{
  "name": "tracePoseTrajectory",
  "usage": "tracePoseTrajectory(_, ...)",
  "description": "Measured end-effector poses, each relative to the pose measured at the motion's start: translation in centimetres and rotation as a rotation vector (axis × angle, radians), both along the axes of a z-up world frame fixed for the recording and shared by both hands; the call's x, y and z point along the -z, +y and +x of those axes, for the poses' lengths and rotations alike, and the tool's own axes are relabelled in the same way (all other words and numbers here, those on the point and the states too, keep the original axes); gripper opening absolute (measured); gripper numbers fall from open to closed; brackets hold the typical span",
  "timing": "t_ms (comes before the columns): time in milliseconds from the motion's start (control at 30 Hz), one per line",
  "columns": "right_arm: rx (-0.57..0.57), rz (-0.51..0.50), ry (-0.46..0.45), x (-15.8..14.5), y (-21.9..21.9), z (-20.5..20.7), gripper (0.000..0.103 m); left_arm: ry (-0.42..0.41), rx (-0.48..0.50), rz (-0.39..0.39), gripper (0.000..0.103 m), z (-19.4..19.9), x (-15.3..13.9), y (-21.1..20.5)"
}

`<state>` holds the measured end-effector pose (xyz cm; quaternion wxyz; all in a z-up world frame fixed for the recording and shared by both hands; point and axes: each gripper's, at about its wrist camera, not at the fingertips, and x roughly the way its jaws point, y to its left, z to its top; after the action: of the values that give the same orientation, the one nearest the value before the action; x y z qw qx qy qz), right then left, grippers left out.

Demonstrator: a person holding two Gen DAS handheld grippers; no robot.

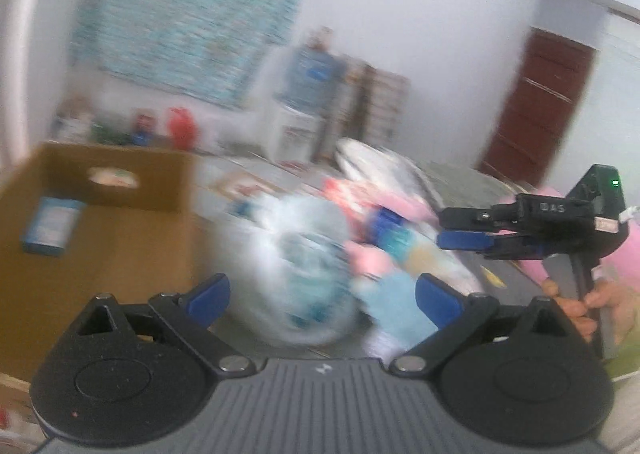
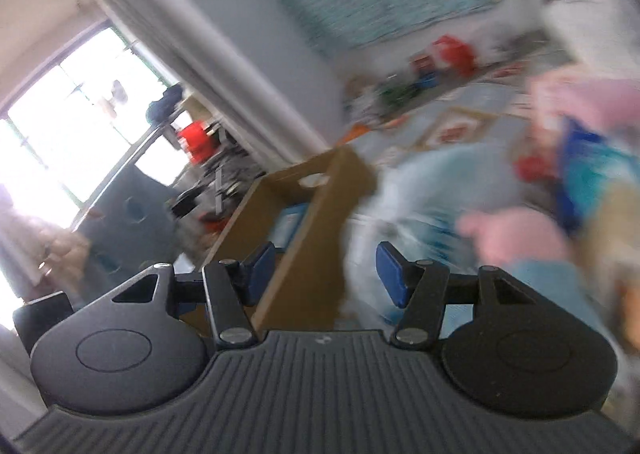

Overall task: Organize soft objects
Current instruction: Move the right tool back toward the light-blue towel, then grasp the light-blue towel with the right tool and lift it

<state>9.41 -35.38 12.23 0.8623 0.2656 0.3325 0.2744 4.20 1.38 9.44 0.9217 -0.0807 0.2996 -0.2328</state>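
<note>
Left tool (image 1: pixel 322 300) gapes empty; right tool (image 2: pixel 326 274) half-open, empty too. Swinging into the soft pile (image 1: pixel 316 254) (badly blurred) risks snagging the cardboard box (image 1: pixel 100 214).

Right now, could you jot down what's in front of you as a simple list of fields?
place: room with a wall map
box: open cardboard box, small blue item inside
pile: blurred soft things, pink, blue, white, beside the box
left tool: open, nothing between the pads
right tool: open, empty, held by a hand
</note>
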Motion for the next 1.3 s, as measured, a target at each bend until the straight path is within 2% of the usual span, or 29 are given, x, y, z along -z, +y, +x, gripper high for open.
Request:
tracePoseTrajectory(100,0.053,-0.001,-0.001,2.1,-3.0,-2.8,0.056,0.026,0.095,0.013,0.100,0.0,1.6,-3.9)
tracePoseTrajectory(233,0.097,-0.014,0.013,5.3,-4.6,-4.1,0.056,0.065,0.187,0.044,0.099,0.2,4.8,-8.6)
tracePoseTrajectory(333,0.106,-0.039,0.038,8.0,-4.1,-3.5,0.056,0.085,0.203,0.074,0.091,1.0,7.0,-11.2)
tracePoseTrajectory(533,0.104,-0.167,0.040,9.6,-2.8,-1.3,0.056,0.145,0.230,0.066,0.075,3.2,9.7,-13.4)
tracePoseTrajectory(667,0.114,-0.250,0.062,10.9,-2.4,0.1,0.056,0.169,0.237,0.055,0.072,4.2,10.4,-14.1)
tracePoseTrajectory(800,0.099,-0.234,0.110,12.7,-2.5,1.1,0.056,0.176,0.262,0.061,0.065,4.9,10.9,-14.6)
tracePoseTrajectory(900,0.095,-0.223,0.127,13.5,-2.4,1.6,0.056,0.173,0.272,0.067,0.063,5.4,11.2,-15.1)
tracePoseTrajectory(1033,0.069,-0.143,0.143,14.2,-2.5,2.1,0.057,0.169,0.279,0.065,0.063,5.9,11.3,-15.4)
tracePoseTrajectory(1133,0.043,-0.081,0.141,14.5,-2.5,2.2,0.051,0.165,0.283,0.060,0.063,6.1,11.4,-15.5)
tracePoseTrajectory(1200,0.038,-0.090,0.121,14.3,-2.3,1.9,0.039,0.160,0.287,0.057,0.063,6.2,11.4,-15.6)
tracePoseTrajectory(1300,0.035,-0.090,0.100,14.3,-2.0,1.8,0.027,0.156,0.295,0.052,0.064,6.3,11.5,-15.6)
